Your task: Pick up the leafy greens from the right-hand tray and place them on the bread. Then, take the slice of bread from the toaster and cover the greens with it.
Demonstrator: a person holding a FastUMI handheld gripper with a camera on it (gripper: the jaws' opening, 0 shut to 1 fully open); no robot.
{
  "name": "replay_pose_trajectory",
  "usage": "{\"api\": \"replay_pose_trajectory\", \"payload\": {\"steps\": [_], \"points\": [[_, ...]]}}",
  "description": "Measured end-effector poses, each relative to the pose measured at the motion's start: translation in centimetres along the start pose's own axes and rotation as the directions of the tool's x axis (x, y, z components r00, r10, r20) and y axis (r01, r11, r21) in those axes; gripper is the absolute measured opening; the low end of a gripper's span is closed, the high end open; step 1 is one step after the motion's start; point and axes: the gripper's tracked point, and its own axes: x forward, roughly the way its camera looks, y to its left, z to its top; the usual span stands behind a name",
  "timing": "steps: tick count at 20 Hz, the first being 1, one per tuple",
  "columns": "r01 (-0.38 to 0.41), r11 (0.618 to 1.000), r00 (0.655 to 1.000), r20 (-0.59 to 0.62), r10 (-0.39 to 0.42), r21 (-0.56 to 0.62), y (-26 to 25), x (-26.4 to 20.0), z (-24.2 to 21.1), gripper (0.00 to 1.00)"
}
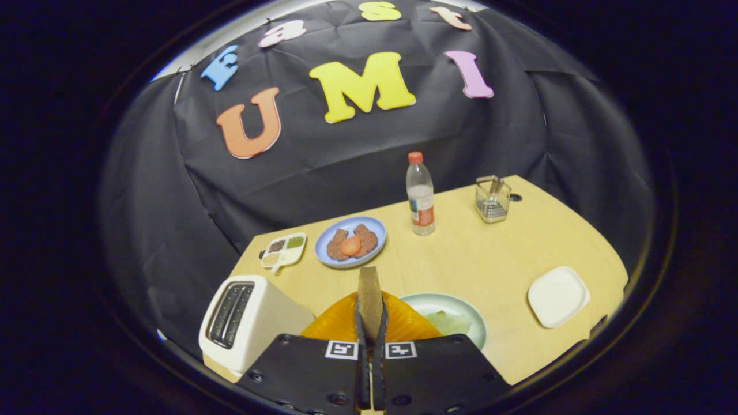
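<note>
Gripper view: gripper [371,323] fingers clamped on bread slice [369,293], upright btwn them.

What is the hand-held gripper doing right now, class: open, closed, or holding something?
Hand-held gripper: closed on an upright slice of bread, both fingers pressing it.

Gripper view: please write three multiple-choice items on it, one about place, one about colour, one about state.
1. The toaster stands: A) beside the orange plate; B) behind a basket; C) on a white dish.
2. The bottle cap is: A) blue; B) red; C) green.
3. The gripper is: A) open; B) shut on the bread slice; C) shut on a spoon.
Key: 1A, they sit side by side; 2B, the cap shows red; 3B, both fingers press the upright slice.
</note>
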Motion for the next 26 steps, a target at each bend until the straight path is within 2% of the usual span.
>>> {"api": "replay_pose_trajectory", "payload": {"steps": [8,15,19,20,21,26], "points": [[-0.035,0.994,0.999,-0.001,0.036,0.106,-1.5,2.3,-3.2,0.02],[0.0,0.994,1.0,-0.018,0.002,0.107,-6.7,2.7,-4.0,0.02],[0.007,0.998,0.999,-0.044,-0.004,0.066,-8.9,3.5,-5.3,0.1],[0.006,0.999,0.999,-0.047,-0.003,0.053,-9.2,3.8,-5.6,0.16],[0.004,0.999,0.999,-0.046,-0.002,0.038,-9.4,3.9,-5.8,0.16],[-0.005,0.999,0.997,-0.073,0.002,-0.039,-11.0,4.7,-6.5,0.35]]}}
